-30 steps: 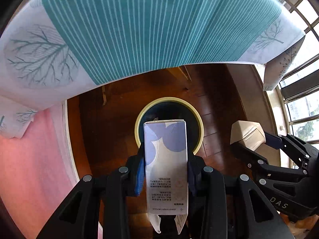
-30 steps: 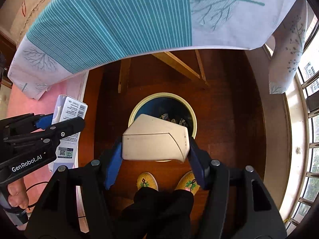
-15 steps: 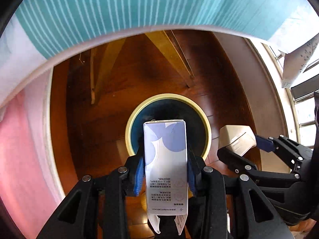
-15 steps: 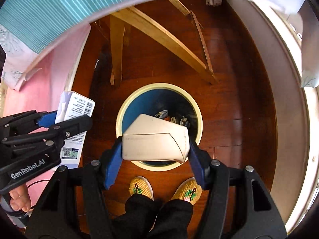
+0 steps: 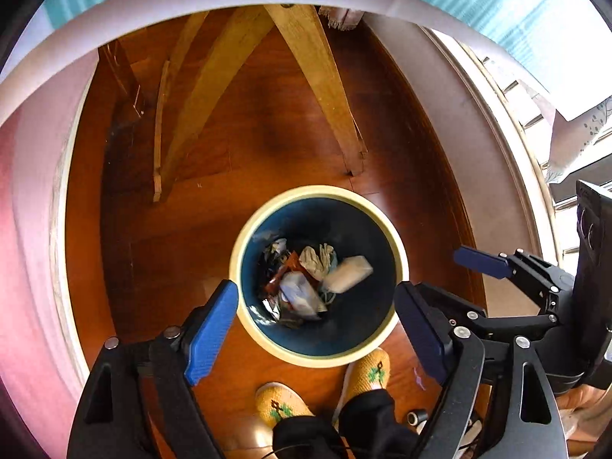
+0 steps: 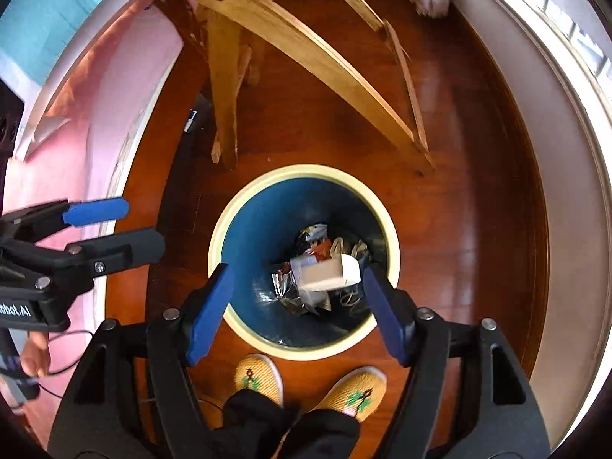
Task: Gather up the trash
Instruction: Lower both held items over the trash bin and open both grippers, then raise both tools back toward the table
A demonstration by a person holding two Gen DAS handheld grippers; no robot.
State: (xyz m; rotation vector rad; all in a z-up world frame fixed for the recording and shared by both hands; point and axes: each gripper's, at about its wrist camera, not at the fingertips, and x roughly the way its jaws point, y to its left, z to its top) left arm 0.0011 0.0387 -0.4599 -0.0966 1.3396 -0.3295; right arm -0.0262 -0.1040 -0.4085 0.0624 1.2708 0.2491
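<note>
A round trash bin (image 5: 317,192) (image 6: 302,170) with a cream rim and dark blue inside stands on the wooden floor, right below both grippers. My left gripper (image 5: 315,290) (image 6: 145,225) hangs over it with its jaws opening and nothing between the blue pads. My right gripper (image 6: 298,279) is beside it, jaws also opening and empty. The blue-and-white carton (image 5: 298,294) (image 6: 302,264) and the beige box (image 5: 348,273) (image 6: 329,273) are down inside the bin, slightly blurred, on top of crumpled wrappers and other rubbish.
Slanted wooden table legs (image 5: 317,57) (image 6: 306,49) rise just beyond the bin, under the tablecloth's edge. A pink fabric (image 6: 76,122) lies to the left and a pale wall base (image 5: 459,114) to the right. The person's yellow slippers (image 5: 283,405) (image 6: 260,375) stand against the bin's near side.
Both grippers sank toward the bin and opened. The carton left the left jaws and the beige box left the right jaws; both are now inside the bin.
</note>
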